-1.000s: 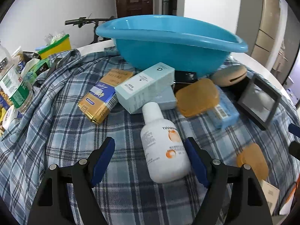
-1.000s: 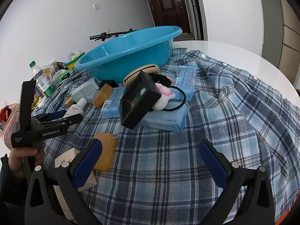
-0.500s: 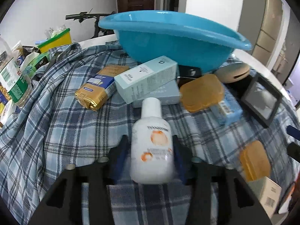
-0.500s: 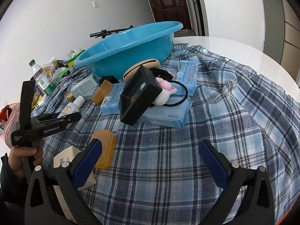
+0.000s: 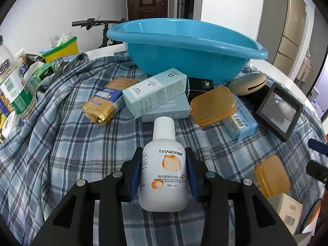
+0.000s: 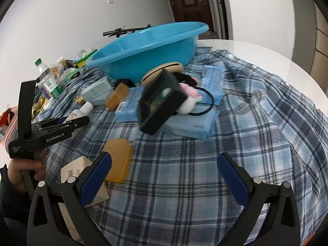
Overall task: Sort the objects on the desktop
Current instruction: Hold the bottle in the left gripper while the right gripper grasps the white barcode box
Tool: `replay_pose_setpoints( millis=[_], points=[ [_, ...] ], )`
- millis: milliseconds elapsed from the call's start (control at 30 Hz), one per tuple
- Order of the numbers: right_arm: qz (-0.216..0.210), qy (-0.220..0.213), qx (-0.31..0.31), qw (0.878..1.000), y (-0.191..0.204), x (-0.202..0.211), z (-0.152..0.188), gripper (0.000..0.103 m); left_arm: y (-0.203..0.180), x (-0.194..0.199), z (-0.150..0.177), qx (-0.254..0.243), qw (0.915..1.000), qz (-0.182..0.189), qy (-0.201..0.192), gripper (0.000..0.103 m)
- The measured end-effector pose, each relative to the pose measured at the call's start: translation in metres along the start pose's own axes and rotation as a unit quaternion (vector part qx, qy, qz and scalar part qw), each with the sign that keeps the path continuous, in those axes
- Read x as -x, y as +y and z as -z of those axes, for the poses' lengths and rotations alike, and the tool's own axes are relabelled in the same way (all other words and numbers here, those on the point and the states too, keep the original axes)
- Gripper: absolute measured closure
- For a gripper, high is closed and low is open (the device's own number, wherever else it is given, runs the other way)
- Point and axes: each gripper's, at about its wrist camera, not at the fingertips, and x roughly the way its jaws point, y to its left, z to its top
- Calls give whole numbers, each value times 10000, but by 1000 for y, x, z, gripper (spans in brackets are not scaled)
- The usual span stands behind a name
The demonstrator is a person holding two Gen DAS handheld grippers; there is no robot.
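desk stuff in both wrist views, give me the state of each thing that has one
left tool: closing, blue pads at the bottle's sides
white bottle: cap on, lying on the cloth between the pads
right tool: open, holding nothing
blue basin: upright, no contents in view
big amber case: lid shut, resting on the blue packs
small amber case: shut, flat on the cloth
black frame box: tilted, propped on the blue packs
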Motion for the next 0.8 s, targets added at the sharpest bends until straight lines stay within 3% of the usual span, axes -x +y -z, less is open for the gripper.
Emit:
replay_pose_setpoints(
  millis=[367,500,633,800],
  points=[
    [-771,170,721,9943,40,7,1,4,-11,16,12,-49,9999,119,13,61],
    [-1023,384,1080,9881,66,4,2,14,-9,17,13,-17,10000,96,-6,61],
    [-1150,744,1196,9833,78,-9,5,30,-8,24,14,-45,9999,73,-72,61],
    [-1292,958,1322,9781,87,-13,9,33,-5,28,15,-7,9999,42,-124,61]
  ],
)
